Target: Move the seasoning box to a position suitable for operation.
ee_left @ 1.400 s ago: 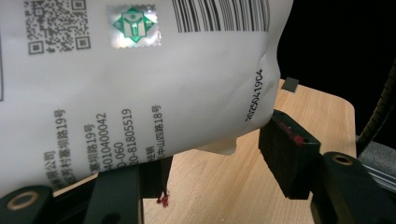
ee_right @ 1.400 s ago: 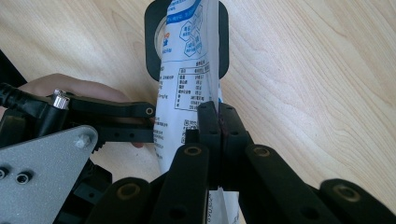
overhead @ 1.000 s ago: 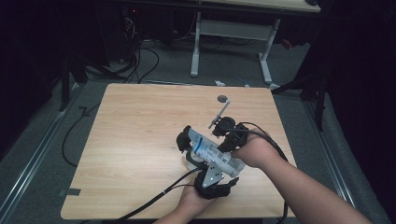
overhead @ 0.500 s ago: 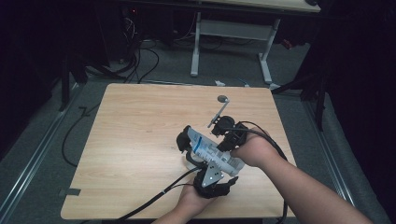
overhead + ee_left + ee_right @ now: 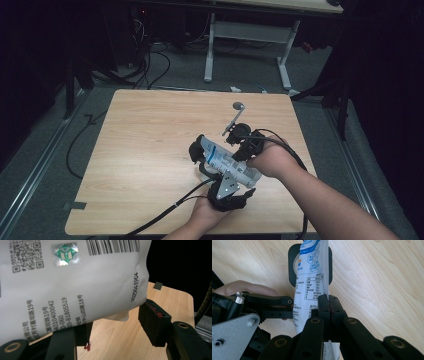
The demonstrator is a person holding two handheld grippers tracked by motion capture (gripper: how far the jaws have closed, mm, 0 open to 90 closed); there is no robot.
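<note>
White pouch (image 5: 226,161): lying slantwise above the near right part of the wooden table (image 5: 150,150), held between the 2 grippers; printed text, a barcode and a green seal are showing on it in the left gripper view (image 5: 75,285).
Left gripper (image 5: 226,186): coming in from the near table edge, its grey three-cornered plate facing up; its 2 jaws are standing partly apart and bracketing the pouch's lower end, the right pad (image 5: 155,320) touching the pouch's edge.
Right gripper (image 5: 328,305): reaching in from the right in the high view (image 5: 245,145); its jaws are pressing together on the pouch's thin edge, pinching it flat.
Black cap (image 5: 293,267): showing at the pouch's far end, close over the wood.
Metal spoon (image 5: 232,117): lying on the table just beyond the right gripper, bowl pointing away from the person.
Red specks (image 5: 87,347): sitting on the wood under the left gripper's jaws.
</note>
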